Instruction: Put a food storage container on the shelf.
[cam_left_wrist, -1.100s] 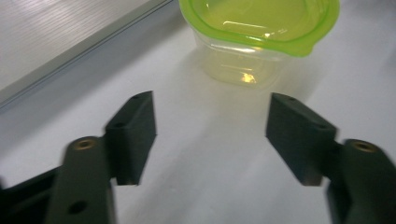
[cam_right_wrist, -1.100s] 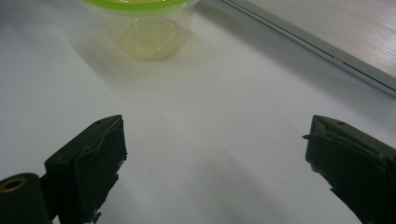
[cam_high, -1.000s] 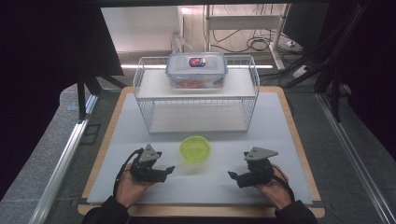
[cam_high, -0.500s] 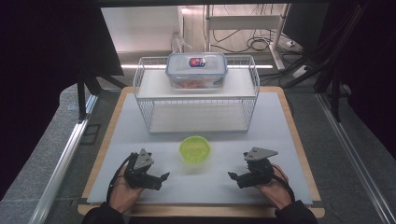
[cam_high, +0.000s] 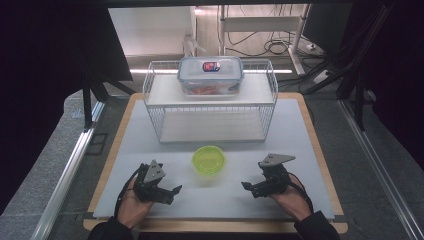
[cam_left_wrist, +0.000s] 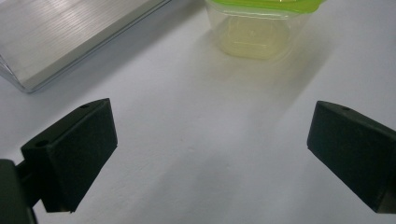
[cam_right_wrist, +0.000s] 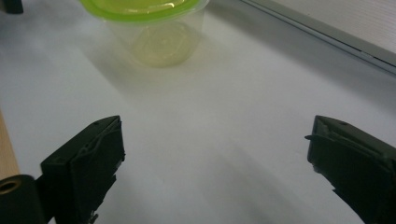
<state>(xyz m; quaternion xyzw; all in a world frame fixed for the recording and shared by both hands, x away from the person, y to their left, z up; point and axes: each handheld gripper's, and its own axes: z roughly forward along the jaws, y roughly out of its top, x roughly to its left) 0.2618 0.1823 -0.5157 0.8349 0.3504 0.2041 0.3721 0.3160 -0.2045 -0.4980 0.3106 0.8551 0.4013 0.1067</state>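
A small clear tub with a lime-green lid (cam_high: 208, 159) sits on the white mat between my two hands. It also stands ahead of the jaws in the left gripper view (cam_left_wrist: 261, 32) and the right gripper view (cam_right_wrist: 154, 32). My left gripper (cam_high: 172, 192) rests low on the mat to the tub's left. Its jaws have just been opening and now stand wide apart (cam_left_wrist: 210, 154) with nothing between them. My right gripper (cam_high: 248, 188) lies to the tub's right, pointing inward, also open and empty (cam_right_wrist: 212, 158).
A white wire rack (cam_high: 150, 100) stands at the back of the mat, with a clear lidded food box (cam_high: 210, 75) on its top shelf. The rack's metal base edge (cam_left_wrist: 60, 42) lies near the left jaws. A wooden board (cam_high: 320, 150) frames the mat.
The left gripper's jaws have spread wider, and that hand has drawn slightly back toward the near edge. The right hand and the tub have stayed put.
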